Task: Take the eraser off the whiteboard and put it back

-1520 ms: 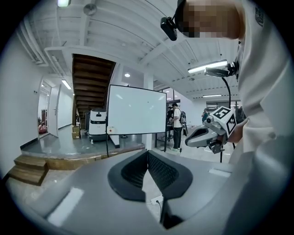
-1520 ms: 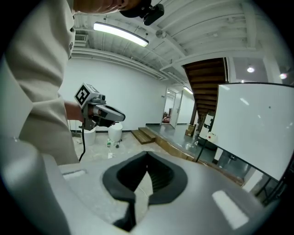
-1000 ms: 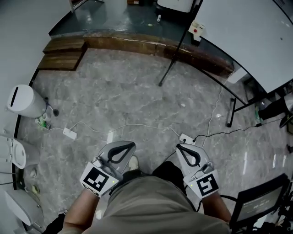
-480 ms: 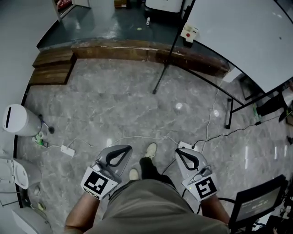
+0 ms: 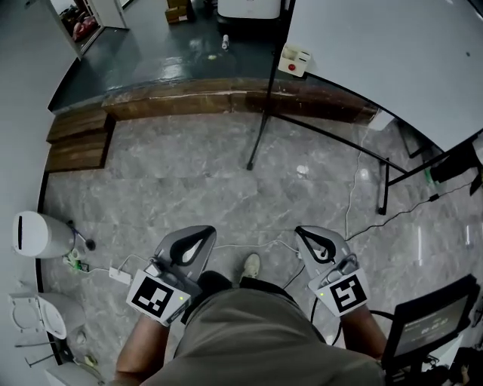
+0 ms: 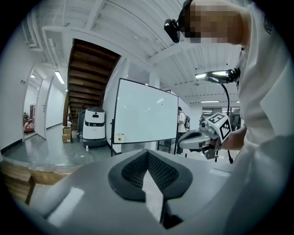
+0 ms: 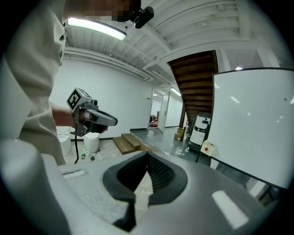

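The whiteboard [image 5: 392, 60] stands on a black frame ahead at the upper right. A small white block with a red dot [image 5: 294, 60], which looks like the eraser, clings to the board's lower left corner; the left gripper view also shows this block [image 6: 120, 137], as does the right gripper view [image 7: 207, 148]. My left gripper [image 5: 190, 247] and right gripper [image 5: 315, 245] are held level at waist height, far short of the board. Both are shut with nothing between the pads. The left gripper view looks over shut jaws [image 6: 148, 153] towards the board [image 6: 144, 112]. The right gripper [image 7: 147, 156] is shut too.
A raised wooden step [image 5: 226, 102] crosses the floor before the board, with wooden stairs [image 5: 75, 139] at the left. A white machine [image 5: 249, 7] stands beyond. A white bin [image 5: 38, 234], a power strip [image 5: 118, 274] with cables and the board's black leg [image 5: 256, 143] lie on the grey floor.
The person has walked forward: the board, the step and the white block have come nearer and shifted in the head view. Both grippers stayed shut and level.
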`<state>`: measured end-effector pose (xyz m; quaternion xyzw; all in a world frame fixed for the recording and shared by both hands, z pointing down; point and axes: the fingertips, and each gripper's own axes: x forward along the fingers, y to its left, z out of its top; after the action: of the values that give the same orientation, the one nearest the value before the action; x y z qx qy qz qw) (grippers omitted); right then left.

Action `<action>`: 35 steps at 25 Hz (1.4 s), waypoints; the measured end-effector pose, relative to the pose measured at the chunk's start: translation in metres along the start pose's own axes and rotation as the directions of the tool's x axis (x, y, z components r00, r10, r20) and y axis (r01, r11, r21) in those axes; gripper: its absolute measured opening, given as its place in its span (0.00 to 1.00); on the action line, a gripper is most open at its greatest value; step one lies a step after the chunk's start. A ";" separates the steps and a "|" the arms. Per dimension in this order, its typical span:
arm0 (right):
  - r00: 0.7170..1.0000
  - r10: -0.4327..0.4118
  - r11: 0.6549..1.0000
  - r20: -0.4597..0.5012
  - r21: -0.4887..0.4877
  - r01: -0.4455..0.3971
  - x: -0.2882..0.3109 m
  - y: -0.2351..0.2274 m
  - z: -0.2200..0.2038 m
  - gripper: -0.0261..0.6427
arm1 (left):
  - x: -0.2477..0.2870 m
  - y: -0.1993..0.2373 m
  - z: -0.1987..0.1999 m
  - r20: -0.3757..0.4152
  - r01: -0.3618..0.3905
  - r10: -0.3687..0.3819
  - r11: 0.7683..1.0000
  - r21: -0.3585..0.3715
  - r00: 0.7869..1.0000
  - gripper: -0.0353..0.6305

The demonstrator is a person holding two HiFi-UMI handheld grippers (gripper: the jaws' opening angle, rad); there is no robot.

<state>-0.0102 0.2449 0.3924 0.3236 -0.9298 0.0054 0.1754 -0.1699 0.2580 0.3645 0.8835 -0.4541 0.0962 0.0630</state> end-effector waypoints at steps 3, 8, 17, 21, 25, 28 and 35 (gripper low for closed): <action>1.000 -0.005 1.000 0.004 -0.001 0.005 0.018 -0.017 0.002 0.04 | 0.019 0.017 0.007 0.006 0.005 -0.005 1.000 -0.008 1.000 0.06; 0.999 -0.013 0.999 -0.032 0.038 0.014 0.051 -0.027 0.004 0.04 | 0.040 0.053 0.008 -0.018 0.032 -0.032 1.000 -0.002 0.999 0.06; 0.986 -0.159 0.986 -0.048 0.037 0.161 0.135 -0.090 0.043 0.04 | 0.126 0.153 0.028 -0.005 0.184 -0.184 0.983 0.015 0.983 0.06; 0.971 -0.232 0.971 -0.059 0.042 0.234 0.161 -0.107 0.064 0.04 | 0.152 0.192 0.045 0.000 0.238 -0.239 0.970 0.053 0.971 0.06; 0.954 -0.286 0.954 -0.086 0.070 0.292 0.177 -0.124 0.062 0.04 | 0.190 0.220 0.048 -0.008 0.267 -0.267 0.960 0.080 0.964 0.06; 0.947 -0.300 0.948 -0.111 0.080 0.309 0.183 -0.135 0.055 0.04 | 0.220 0.233 0.045 0.012 0.258 -0.260 0.963 0.085 0.966 0.07; 0.938 -0.332 0.939 -0.097 0.066 0.339 0.188 -0.179 0.046 0.04 | 0.293 0.233 0.054 0.006 0.240 -0.243 0.964 0.112 0.970 0.17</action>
<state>-0.0539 -0.0149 0.3922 0.4836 -0.8518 0.0271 0.1997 -0.1866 -0.1191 0.3841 0.9353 -0.3376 0.1040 0.0207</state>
